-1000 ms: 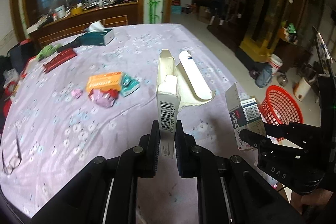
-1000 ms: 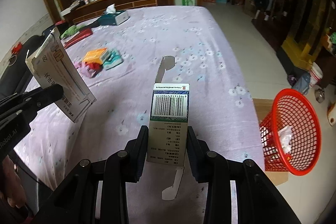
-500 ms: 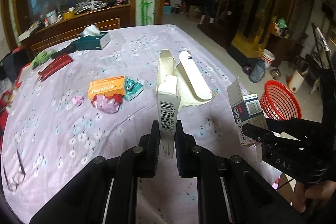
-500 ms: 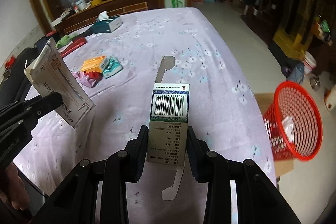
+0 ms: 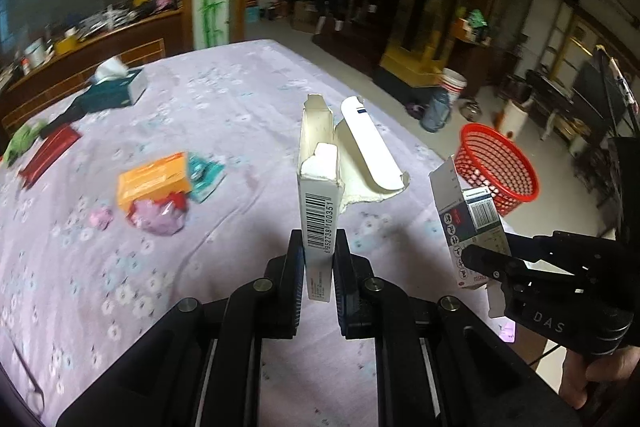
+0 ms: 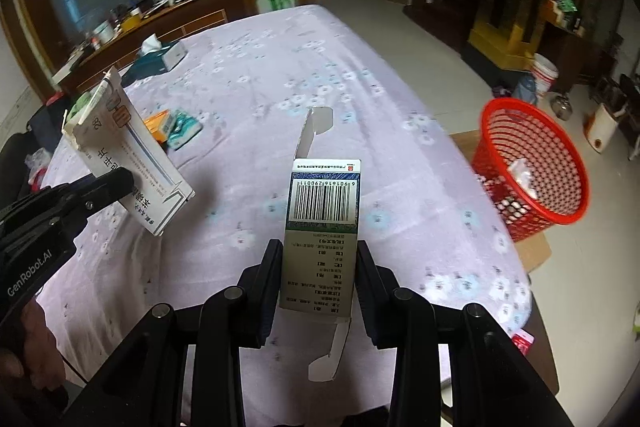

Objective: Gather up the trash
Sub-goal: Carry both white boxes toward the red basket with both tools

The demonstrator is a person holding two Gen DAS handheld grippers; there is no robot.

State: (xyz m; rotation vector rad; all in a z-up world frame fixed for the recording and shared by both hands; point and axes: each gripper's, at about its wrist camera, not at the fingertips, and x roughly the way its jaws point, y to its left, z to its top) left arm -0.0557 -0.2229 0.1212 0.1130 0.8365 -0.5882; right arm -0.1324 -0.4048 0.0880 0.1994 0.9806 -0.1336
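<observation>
Lilac flowered cloth (image 5: 224,115) covers the table beneath both grippers. Over it the left gripper (image 5: 319,259) is clamped on the lower end of a torn white cardboard carton with a barcode (image 5: 320,187), held upright, its top flaps ripped open. The right gripper (image 6: 319,267) pinches a dark green and white medicine box with a barcode (image 6: 322,227) between its fingers, also upright, with loose flaps at both ends. Farther out on the cloth lie an orange box (image 5: 154,179), a teal packet (image 5: 204,177) touching it, a crumpled pink wrapper (image 5: 158,219) just in front, and a teal tissue box (image 5: 114,93) near the far edge. Off the table's right side, on the floor, stands a red plastic mesh basket (image 6: 560,147) with some scraps inside.
</observation>
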